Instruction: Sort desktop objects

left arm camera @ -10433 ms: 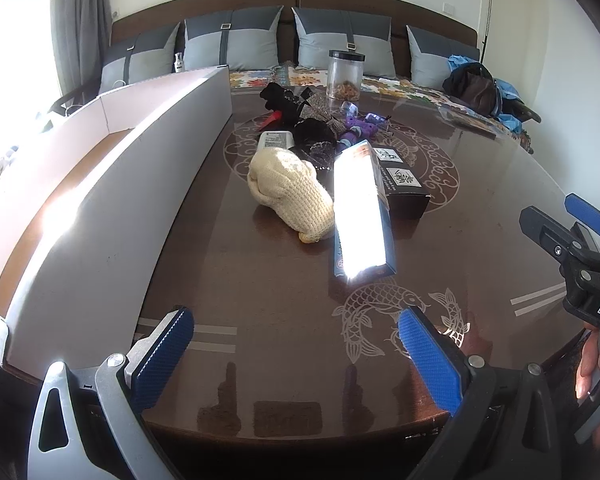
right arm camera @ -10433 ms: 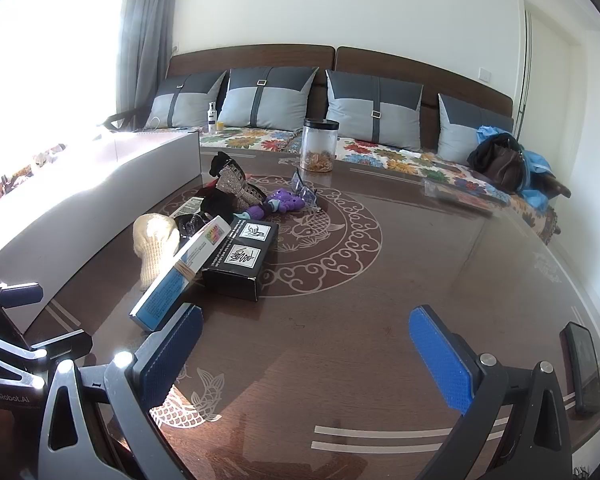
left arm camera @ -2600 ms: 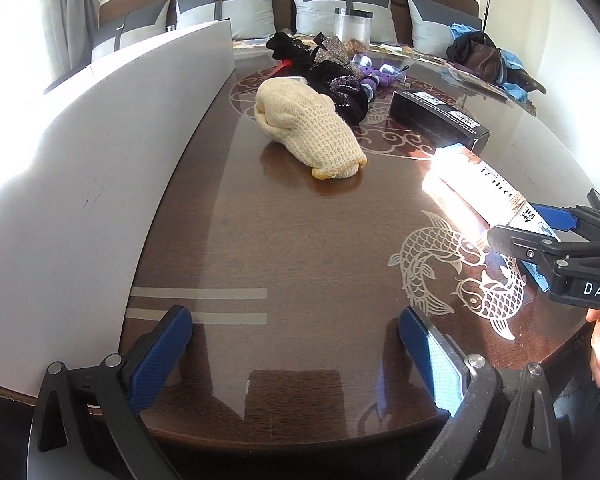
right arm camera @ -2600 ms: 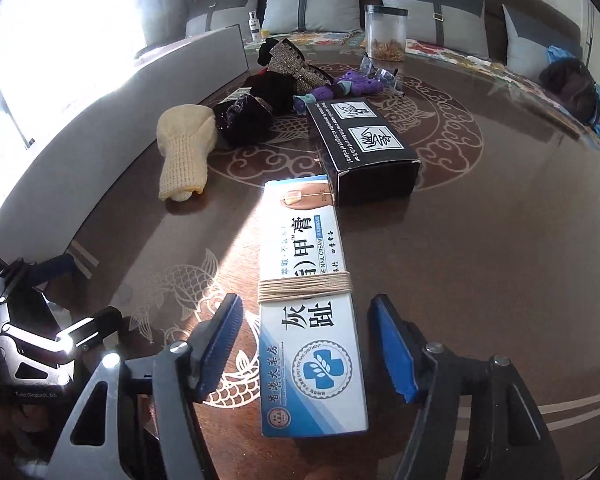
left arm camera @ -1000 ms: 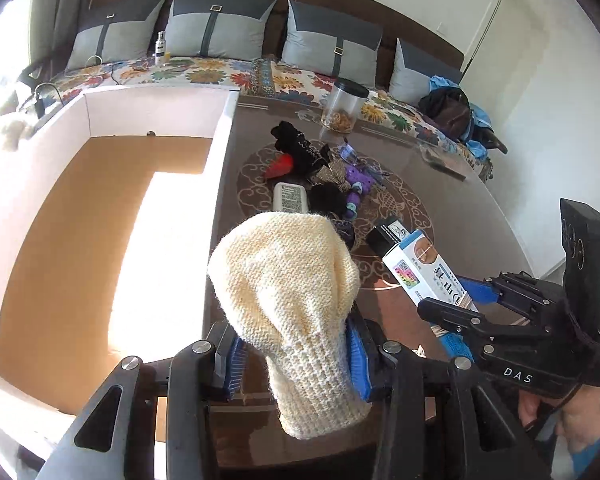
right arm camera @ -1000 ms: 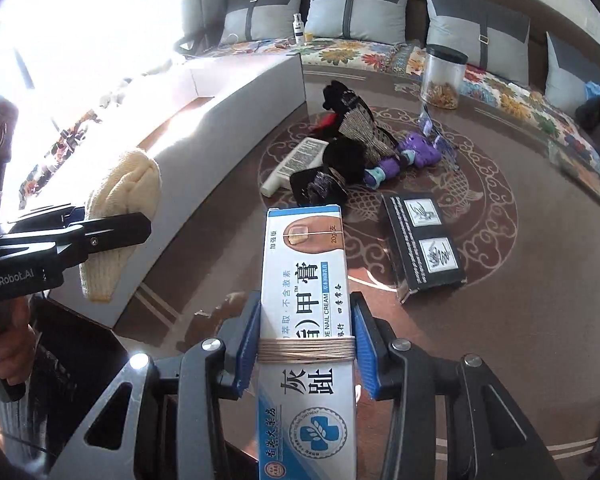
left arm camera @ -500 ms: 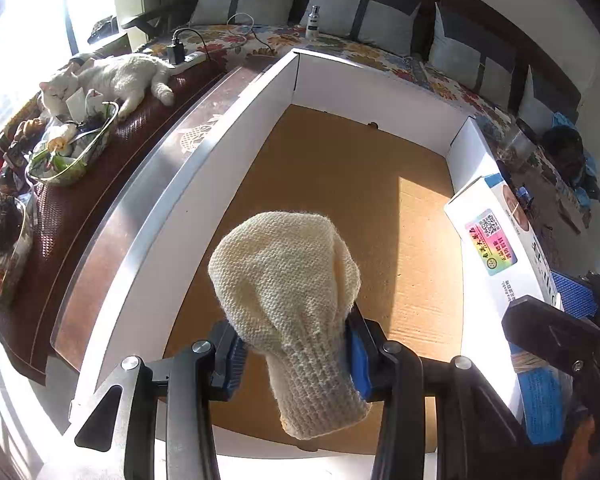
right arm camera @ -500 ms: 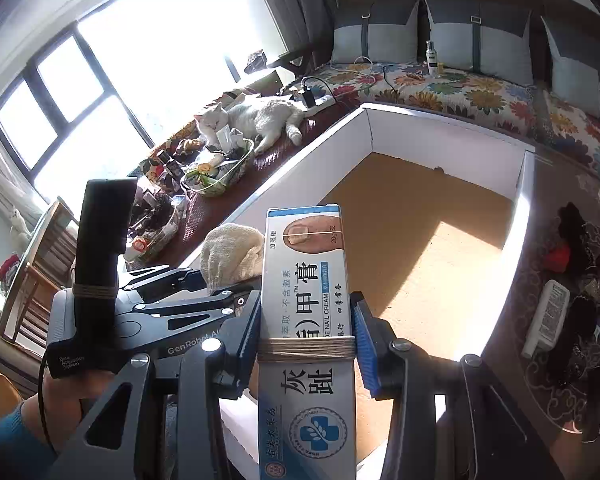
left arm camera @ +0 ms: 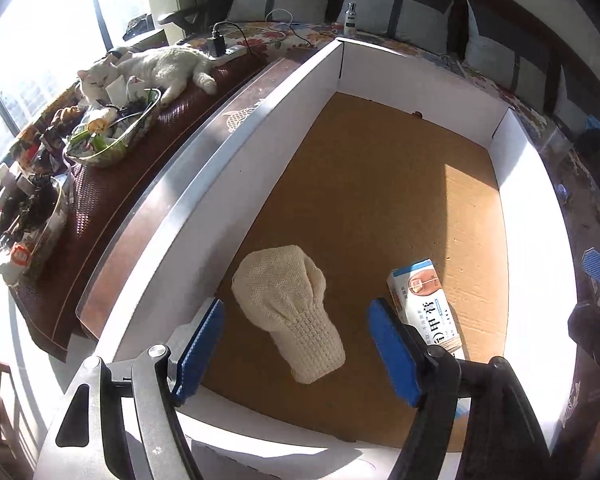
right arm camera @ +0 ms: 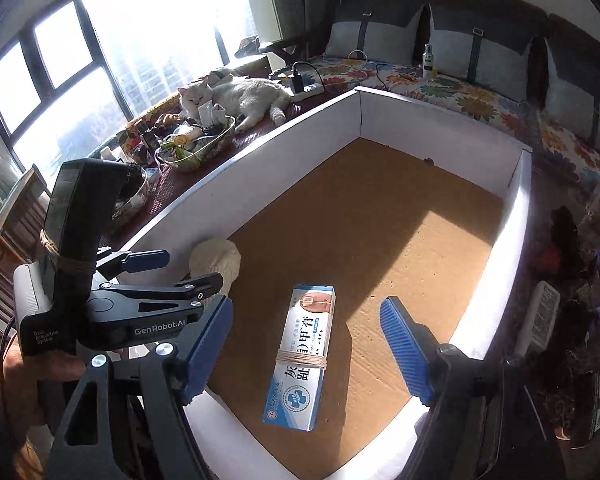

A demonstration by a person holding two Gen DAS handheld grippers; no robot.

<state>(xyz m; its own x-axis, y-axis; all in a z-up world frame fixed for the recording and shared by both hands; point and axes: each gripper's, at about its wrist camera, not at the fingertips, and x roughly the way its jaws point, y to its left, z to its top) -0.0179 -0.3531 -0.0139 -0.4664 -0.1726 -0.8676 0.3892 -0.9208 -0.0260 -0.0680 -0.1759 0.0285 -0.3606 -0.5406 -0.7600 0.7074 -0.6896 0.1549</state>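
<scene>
With both claws spread wide and holding nothing, the left gripper (left arm camera: 296, 354) and right gripper (right arm camera: 310, 354) hang above the near end of the white-walled box (left arm camera: 260, 148). Cream knit hat (left arm camera: 290, 308) lies on the cardboard floor between the left fingers, touching neither. Ointment carton (right arm camera: 302, 356), bound with a rubber band, lies flat just beside it, to its right. White cat (left arm camera: 156, 68) lies on the bench beyond the box's left wall, next to a glass bowl (left arm camera: 112, 136).
</scene>
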